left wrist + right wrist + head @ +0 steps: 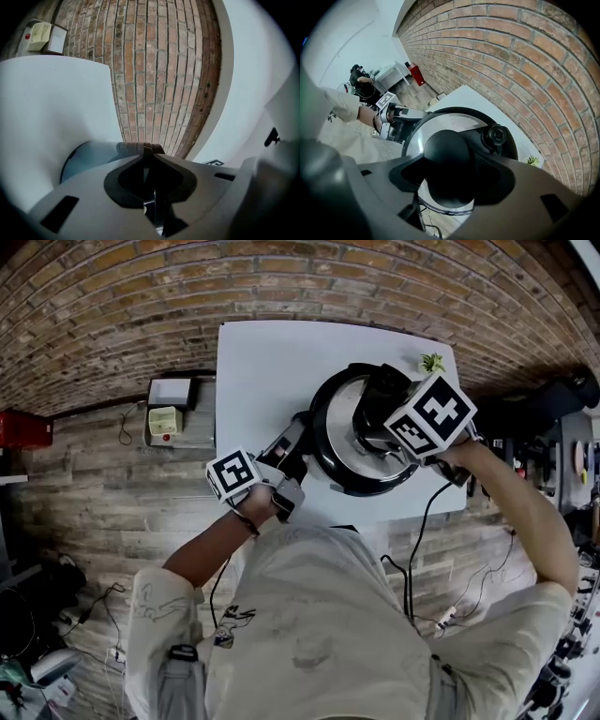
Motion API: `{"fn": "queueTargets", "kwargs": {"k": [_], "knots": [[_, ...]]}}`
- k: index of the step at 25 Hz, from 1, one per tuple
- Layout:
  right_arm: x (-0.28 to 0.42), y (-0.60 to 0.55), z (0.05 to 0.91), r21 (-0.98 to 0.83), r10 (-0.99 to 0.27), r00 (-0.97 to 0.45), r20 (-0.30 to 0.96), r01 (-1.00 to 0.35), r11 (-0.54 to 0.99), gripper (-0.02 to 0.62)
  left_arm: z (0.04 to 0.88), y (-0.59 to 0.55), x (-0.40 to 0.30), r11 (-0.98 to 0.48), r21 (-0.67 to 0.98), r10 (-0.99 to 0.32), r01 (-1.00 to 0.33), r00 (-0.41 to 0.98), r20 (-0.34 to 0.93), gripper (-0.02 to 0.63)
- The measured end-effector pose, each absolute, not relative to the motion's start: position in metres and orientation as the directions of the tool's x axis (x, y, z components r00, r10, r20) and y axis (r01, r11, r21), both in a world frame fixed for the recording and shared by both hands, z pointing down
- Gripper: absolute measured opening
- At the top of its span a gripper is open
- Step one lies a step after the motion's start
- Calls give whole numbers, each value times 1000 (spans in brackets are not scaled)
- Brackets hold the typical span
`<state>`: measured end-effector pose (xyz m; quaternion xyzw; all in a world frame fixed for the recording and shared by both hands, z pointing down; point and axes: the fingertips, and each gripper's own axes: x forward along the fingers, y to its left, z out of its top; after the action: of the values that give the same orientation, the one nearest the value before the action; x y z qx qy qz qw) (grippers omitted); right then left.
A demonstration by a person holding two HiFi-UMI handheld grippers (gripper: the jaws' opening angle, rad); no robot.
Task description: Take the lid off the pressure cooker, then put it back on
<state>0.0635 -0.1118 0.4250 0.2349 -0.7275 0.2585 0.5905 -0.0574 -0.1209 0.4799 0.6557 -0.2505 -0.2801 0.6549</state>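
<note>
Right hand-held gripper clasps the black lid knob, while the left hand-held gripper clamps the cooker handle.

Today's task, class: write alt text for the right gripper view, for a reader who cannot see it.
Seen from above, the right gripper is closed around the black knob of the pressure cooker lid. At left, the left gripper grips the cooker's side handle. A white table and a brick wall lie beyond.
</note>
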Motion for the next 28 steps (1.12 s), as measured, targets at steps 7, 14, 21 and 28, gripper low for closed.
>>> {"fn": "queueTargets", "kwargs": {"k": [7, 14, 21, 28], "knots": [[65, -110, 427, -92, -25, -173, 985, -639, 764, 305, 480, -120, -54, -26, 998, -682, 49, 730, -54, 63], [65, -110, 426, -92, -23, -179, 984, -610, 787, 301, 483, -120, -55, -21, 999, -669, 36, 742, -41, 63], [64, -110, 426, -90, -8, -165, 986, -576, 812, 296, 480, -121, -54, -37, 998, -662, 57, 746, -67, 63], [67, -115, 410, -93, -8, -171, 985, -575, 813, 295, 482, -121, -54, -36, 999, -660, 33, 750, -49, 64]]}}
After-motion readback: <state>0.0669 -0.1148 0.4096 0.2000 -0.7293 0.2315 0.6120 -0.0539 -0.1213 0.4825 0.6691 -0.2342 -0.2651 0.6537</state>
